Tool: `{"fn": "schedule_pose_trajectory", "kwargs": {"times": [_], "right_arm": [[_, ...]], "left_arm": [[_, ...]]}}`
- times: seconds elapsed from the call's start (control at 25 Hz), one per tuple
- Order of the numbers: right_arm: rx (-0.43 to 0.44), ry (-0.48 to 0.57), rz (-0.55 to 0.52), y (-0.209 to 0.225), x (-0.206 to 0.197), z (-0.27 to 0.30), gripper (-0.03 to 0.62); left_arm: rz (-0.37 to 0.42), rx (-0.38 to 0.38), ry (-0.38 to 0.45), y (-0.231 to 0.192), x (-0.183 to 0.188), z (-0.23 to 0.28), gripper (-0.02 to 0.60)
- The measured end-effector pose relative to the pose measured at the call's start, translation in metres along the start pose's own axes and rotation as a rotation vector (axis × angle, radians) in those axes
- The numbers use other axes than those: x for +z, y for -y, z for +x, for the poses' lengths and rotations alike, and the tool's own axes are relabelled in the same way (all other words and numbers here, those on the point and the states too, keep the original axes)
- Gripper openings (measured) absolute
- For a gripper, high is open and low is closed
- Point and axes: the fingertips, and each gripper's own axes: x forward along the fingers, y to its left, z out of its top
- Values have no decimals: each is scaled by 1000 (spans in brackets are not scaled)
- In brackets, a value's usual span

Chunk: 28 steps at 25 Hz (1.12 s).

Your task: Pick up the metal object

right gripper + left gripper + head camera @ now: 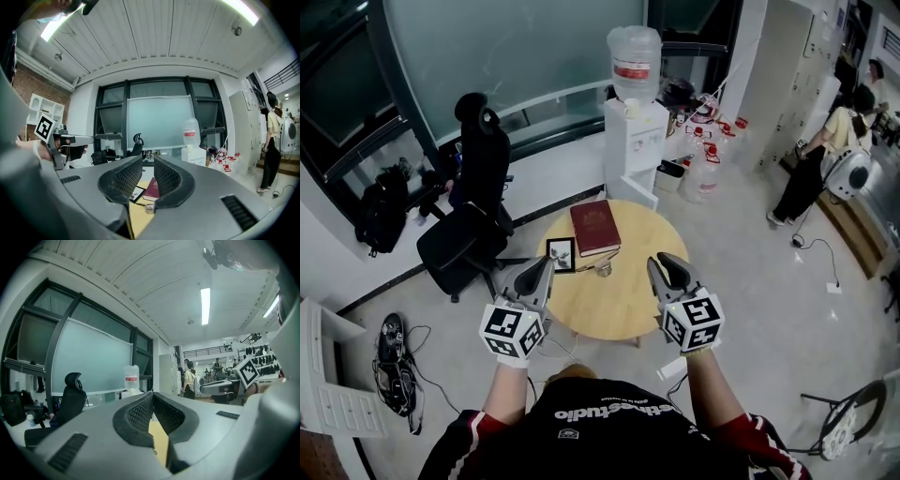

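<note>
A small metal object lies on the round wooden table, just in front of a red book and to the right of a black-framed picture. My left gripper hovers over the table's left edge with its jaws together and nothing in them; the left gripper view shows the tips touching. My right gripper hangs over the table's right edge, open by a narrow gap and empty. In the right gripper view the metal object shows low between the jaws, well beyond them, near the book.
A black office chair stands left of the table. A white water dispenser with a bottle on top is behind it. A person stands at the far right. Cables and a dark item lie on the floor at left.
</note>
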Motion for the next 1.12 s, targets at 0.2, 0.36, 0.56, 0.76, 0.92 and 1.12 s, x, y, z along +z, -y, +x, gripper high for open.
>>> {"fn": "schedule_pose_trajectory", "kwargs": {"times": [0.2, 0.36, 0.56, 0.76, 0.92, 1.12], "right_arm": [[-4, -11, -12, 0, -3, 3, 110], [-2, -20, -6, 1, -7, 5, 110], [8, -45, 0, -3, -20, 7, 110], [20, -73, -6, -8, -34, 13, 110], [33, -110, -18, -11, -52, 23, 110], [47, -155, -37, -13, -74, 36, 110]], "left_arm": [[4, -6, -4, 1, -2, 1, 17], [5, -6, -9, 1, -3, 0, 17], [14, -6, -9, 2, -5, -4, 17], [23, 0, -13, -3, -8, -8, 17], [27, 10, -26, -7, -17, -10, 17], [16, 22, -34, -15, -27, -10, 17]]}}
